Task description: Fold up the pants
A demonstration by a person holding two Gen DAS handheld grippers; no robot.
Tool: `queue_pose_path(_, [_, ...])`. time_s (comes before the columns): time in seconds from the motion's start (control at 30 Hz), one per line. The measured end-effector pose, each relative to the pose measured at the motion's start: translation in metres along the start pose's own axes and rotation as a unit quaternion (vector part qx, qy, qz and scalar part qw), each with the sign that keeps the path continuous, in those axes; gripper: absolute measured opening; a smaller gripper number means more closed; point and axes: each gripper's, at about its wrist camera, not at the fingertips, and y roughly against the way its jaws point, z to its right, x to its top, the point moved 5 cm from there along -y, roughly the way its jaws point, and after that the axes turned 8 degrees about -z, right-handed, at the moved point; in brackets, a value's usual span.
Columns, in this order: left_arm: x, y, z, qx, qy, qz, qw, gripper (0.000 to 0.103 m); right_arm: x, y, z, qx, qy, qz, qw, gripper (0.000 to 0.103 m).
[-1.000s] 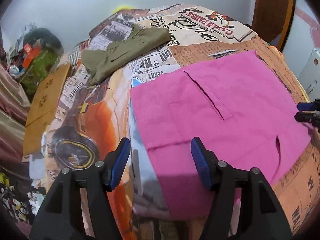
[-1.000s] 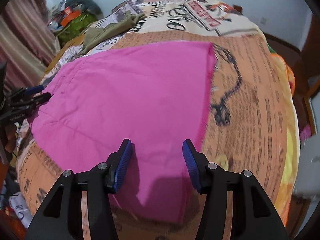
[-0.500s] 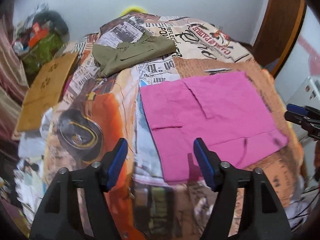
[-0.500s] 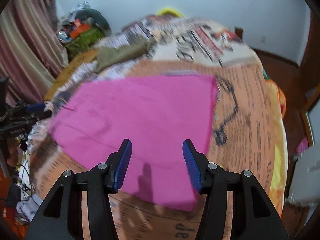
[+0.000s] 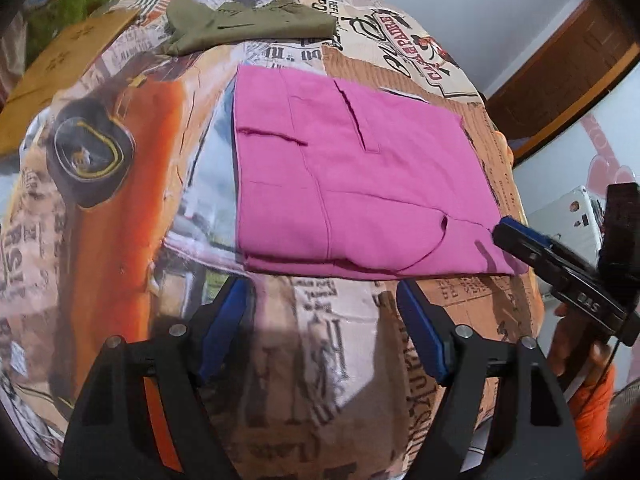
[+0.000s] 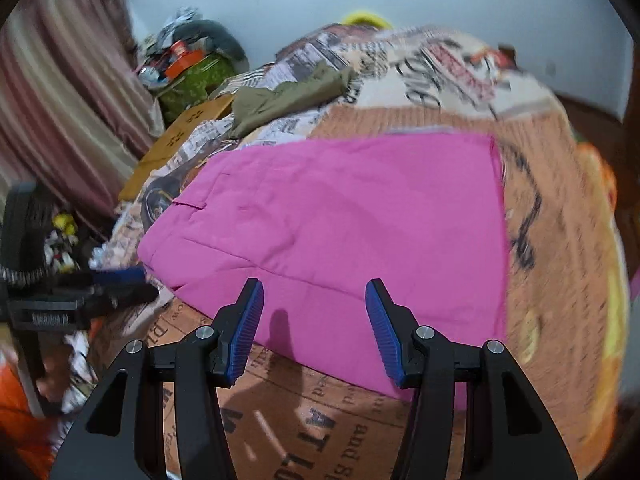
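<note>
The pink pants [image 5: 352, 184] lie folded into a flat square on the printed bedspread [image 5: 120, 184]; they also show in the right wrist view [image 6: 352, 216]. My left gripper [image 5: 324, 328] is open and empty, just short of the pants' near edge. My right gripper [image 6: 314, 332] is open and empty above the pants' near edge. The right gripper also shows in the left wrist view [image 5: 516, 236] at the pants' right corner. The left gripper shows blurred in the right wrist view [image 6: 124, 284] at the pants' left corner.
A folded olive garment [image 5: 248, 24] lies at the far end of the bed, also in the right wrist view [image 6: 292, 96]. A cardboard sheet [image 5: 60, 60] and a cluttered pile [image 6: 192, 64] stand left of the bed. A striped curtain [image 6: 60, 100] hangs at left.
Both grippers have drawn back from the pants toward the near edge of the bed. The pants lie flat and still. Both grippers stay open.
</note>
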Motion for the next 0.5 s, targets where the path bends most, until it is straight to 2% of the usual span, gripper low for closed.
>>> queue_pose_path(0.07, [-0.001,-0.001,0.003,-0.002,0.002,0.004,1.0000,0.080,-0.003,-0.006,0.006,0.001,-0.018,-0.005,1.000,0.049])
queue_pose_path(0.13, [0.000,-0.003,0.003,-0.019,0.013,0.005,0.9997,0.083,-0.007,-0.015,0.014,0.003,-0.033,-0.016,0.999,0.049])
queue_pose_path(0.27, [0.007,-0.006,0.000,-0.056,0.039,0.008,0.9976,0.088,-0.013,-0.018,0.012,0.003,-0.022,-0.019,1.000,0.049])
queue_pose_path(0.5, [0.025,-0.016,-0.002,-0.057,0.066,0.009,0.9962,0.089,-0.016,-0.021,0.008,-0.011,0.005,-0.022,1.000,0.050])
